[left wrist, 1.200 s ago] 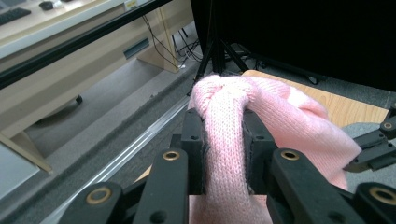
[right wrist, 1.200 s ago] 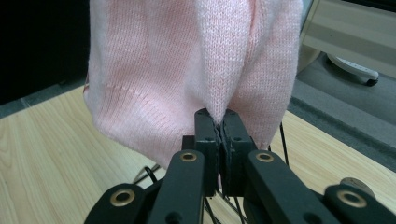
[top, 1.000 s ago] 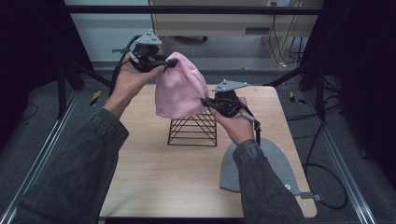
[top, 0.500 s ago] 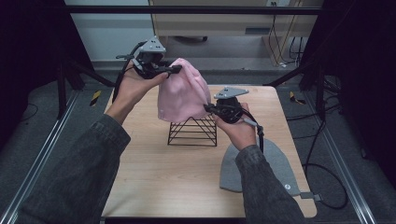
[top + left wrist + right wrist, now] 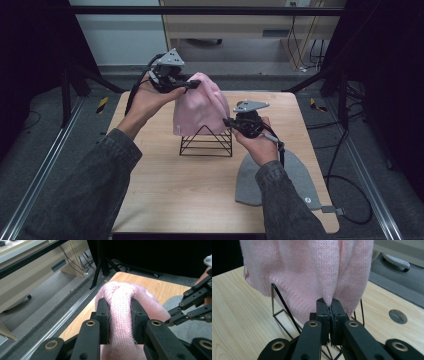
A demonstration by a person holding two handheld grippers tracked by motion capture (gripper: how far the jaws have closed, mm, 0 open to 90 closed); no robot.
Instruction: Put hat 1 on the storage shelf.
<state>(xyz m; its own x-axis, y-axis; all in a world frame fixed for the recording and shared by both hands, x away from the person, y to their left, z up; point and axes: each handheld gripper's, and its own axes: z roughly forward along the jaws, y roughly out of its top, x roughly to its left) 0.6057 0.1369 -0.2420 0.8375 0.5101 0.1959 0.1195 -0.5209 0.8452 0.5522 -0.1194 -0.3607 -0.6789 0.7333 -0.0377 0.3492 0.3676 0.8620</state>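
The pink hat [image 5: 199, 107] hangs draped over the wire stand [image 5: 206, 142] on the bench [image 5: 165, 190]. The left tongs [image 5: 192, 85] clamp a thick fold at its top, above the stand. The right tongs [image 5: 229, 121] pinch its lower edge, beside the stand's right end. A grey hat [image 5: 295, 175] lies right of the stand.

The pink hat [image 5: 200, 107] covered the top of the wire stand [image 5: 206, 142], so whether cloth touched wire could not be told. In the right gripper view the hat ran off the top edge. The person's right forearm hid part of the grey hat [image 5: 292, 177]. The fold inside the left gripper [image 5: 119, 315] hid its pads. The small label on the grey hat's rim was too small to read.
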